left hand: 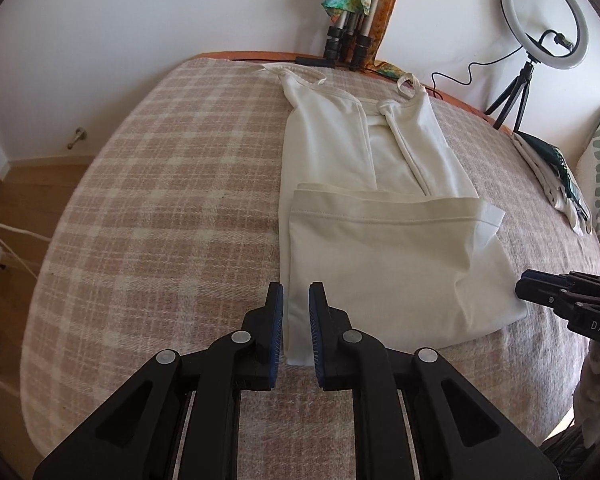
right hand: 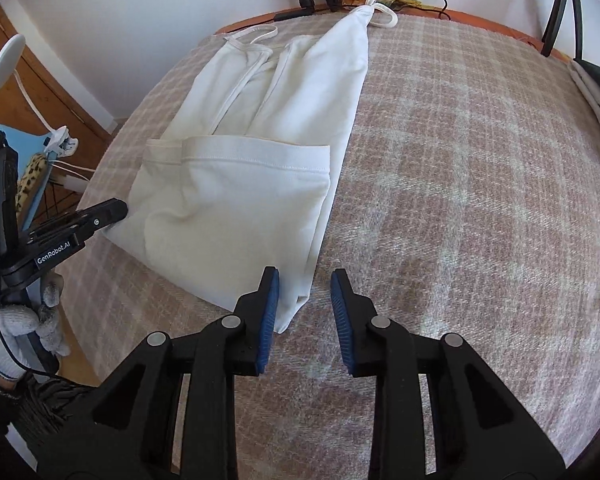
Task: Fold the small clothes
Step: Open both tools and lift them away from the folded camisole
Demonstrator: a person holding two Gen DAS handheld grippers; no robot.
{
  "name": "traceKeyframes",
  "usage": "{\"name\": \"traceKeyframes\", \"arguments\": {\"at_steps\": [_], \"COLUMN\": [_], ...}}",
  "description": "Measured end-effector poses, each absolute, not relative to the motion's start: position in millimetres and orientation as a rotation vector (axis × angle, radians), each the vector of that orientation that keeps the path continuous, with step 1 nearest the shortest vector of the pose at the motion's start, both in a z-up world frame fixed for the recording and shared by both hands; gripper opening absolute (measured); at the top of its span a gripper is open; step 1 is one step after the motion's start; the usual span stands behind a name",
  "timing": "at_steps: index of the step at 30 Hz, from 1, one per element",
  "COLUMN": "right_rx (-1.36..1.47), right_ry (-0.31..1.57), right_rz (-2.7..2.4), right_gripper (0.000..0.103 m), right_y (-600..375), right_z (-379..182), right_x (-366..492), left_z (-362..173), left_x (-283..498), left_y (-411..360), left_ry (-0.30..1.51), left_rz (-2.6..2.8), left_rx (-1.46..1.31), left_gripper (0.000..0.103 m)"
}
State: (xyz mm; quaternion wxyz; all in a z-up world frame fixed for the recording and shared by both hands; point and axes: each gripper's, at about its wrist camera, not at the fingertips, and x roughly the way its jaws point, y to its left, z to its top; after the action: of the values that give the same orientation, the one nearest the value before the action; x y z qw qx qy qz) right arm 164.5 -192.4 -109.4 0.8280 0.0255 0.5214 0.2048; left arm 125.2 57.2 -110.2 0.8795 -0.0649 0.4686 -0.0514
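A white strappy top [left hand: 380, 248] lies on the checked blanket, sides folded inward and its hem end folded up over the middle; it also shows in the right wrist view [right hand: 240, 184]. My left gripper [left hand: 297, 300] is open, its fingers on either side of the top's near left corner. My right gripper [right hand: 305, 280] is open, with the top's near right corner just inside its left finger. The right gripper shows at the right edge of the left wrist view [left hand: 540, 292]. The left gripper shows at the left of the right wrist view [right hand: 112, 210], touching the cloth's edge.
The pink and cream checked blanket [left hand: 160, 208] covers the table. A ring light on a tripod [left hand: 544, 24] and tripod legs [left hand: 348, 44] stand at the far edge. Folded clothes [left hand: 556, 176] lie at the right. A desk lamp [right hand: 8, 60] stands off to the left.
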Motion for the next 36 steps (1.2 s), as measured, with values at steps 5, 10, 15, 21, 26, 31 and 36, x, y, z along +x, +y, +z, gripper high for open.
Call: {"name": "traceKeyframes", "arguments": {"at_steps": [5, 10, 15, 21, 26, 31, 36], "right_rx": [0.071, 0.127, 0.104, 0.07, 0.127, 0.207, 0.211], "right_ry": [1.018, 1.067, 1.089, 1.076, 1.077, 1.024, 0.998], "right_rz": [0.552, 0.597, 0.512, 0.382, 0.311, 0.377, 0.406], "right_gripper": [0.029, 0.029, 0.029, 0.026, 0.026, 0.046, 0.046], "right_y": [-175.7, -162.2, -163.4, -180.6, -204.8, -219.2, -222.0], "right_z": [-88.1, -106.8, -127.5, -125.0, -115.5, -92.8, -75.5], "right_x": [168.4, 188.8, 208.1, 218.9, 222.8, 232.9, 266.8], "left_z": [-92.8, -112.6, -121.7, -123.0, -106.9, -75.3, -62.1], "left_x": [126.8, 148.1, 159.1, 161.0, 165.6, 178.5, 215.6], "left_y": [23.8, 1.9, 15.1, 36.5, 56.0, 72.0, 86.0], "left_ry": [0.904, 0.974, 0.959, 0.947, 0.918, 0.844, 0.827], "left_rz": [-0.266, -0.332, -0.136, -0.091, -0.062, -0.141, -0.193], "left_rx": [-0.135, -0.131, -0.05, -0.088, -0.114, -0.199, -0.26], "left_gripper": [0.012, 0.012, 0.014, 0.014, 0.015, 0.053, 0.053]}}
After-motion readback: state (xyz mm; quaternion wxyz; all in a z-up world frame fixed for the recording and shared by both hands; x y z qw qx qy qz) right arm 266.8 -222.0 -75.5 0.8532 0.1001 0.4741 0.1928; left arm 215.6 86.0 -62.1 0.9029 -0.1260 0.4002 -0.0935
